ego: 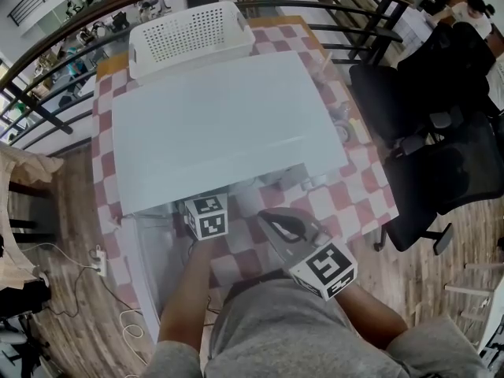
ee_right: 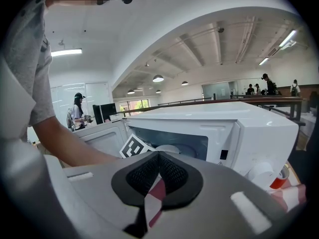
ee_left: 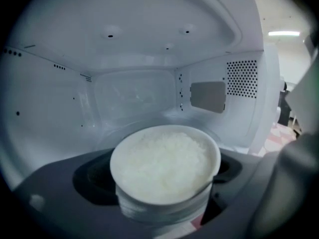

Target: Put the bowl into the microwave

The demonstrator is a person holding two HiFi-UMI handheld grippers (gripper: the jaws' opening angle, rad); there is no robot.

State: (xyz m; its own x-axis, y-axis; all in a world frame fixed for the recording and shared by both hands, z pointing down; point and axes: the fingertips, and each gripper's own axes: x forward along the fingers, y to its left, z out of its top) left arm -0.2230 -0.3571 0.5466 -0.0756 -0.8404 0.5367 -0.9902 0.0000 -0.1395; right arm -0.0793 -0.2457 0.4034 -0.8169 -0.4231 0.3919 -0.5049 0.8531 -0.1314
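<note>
Head view counts one white microwave (ego: 220, 124) on one table under a red-and-white checked cloth (ego: 358, 191), one white perforated basket (ego: 189, 34) touching the microwave's far side, and two black office chairs (ego: 441, 172) just off the table's right edge. There are two grippers, each carrying a cube with square markers. The left gripper (ee_left: 164, 200) reaches under the microwave's top into the open cavity, and its jaws are clamped on the sides of the single white bowl (ee_left: 164, 166), which is full of white rice. The bowl sits upright inside the mouth of the cavity, with the round glass turntable (ee_left: 149, 126) just behind and below it; whether it touches the floor of the cavity cannot be told. Bare room lies on every side of the bowl: the left wall, the back wall and the vented right wall all stand well apart from its rim, and the ceiling is high above it. The microwave door (ee_right: 102, 138) hangs swung out to the left. The right gripper (ee_right: 158, 156) holds nothing, its jaws drawn together so the tips meet, with only checked cloth showing through the gap between the pads. It hovers over the table's near edge in front of the microwave's right half, apart from it.
</note>
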